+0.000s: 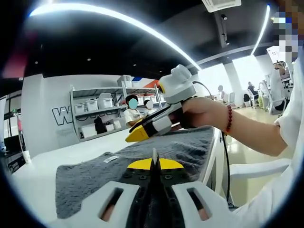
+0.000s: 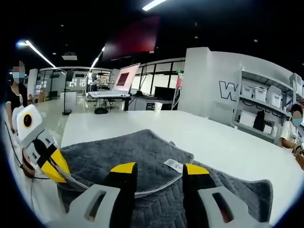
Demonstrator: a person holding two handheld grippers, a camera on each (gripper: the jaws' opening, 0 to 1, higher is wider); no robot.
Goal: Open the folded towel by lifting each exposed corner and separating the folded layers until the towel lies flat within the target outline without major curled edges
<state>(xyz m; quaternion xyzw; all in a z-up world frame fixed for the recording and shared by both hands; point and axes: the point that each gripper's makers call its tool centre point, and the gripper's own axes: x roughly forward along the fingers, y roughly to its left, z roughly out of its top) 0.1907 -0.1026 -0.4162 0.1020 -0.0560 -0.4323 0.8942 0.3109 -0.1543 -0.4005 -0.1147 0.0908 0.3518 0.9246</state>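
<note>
A grey quilted towel (image 1: 190, 142) lies on the white table (image 1: 71, 152), with a small white label (image 1: 111, 159) on it. In the right gripper view the towel (image 2: 118, 152) has an upper layer folded over a lower one, the label (image 2: 173, 165) beside the fold. My left gripper (image 1: 154, 161) is shut, a thin pale sliver of towel edge between its yellow tips. From the other side, the left gripper (image 2: 59, 172) pinches the upper layer's left corner. My right gripper (image 2: 160, 169) hangs open just above the fold, nothing between its jaws. A hand holds the right gripper (image 1: 137, 135) over the towel.
The table (image 2: 213, 137) stretches bare beyond the towel. A shelf rack (image 1: 95, 114) with white boxes stands behind it, with people near it. A white chair (image 1: 259, 168) sits off the table's right edge. A black cable (image 1: 226, 166) hangs from the right gripper.
</note>
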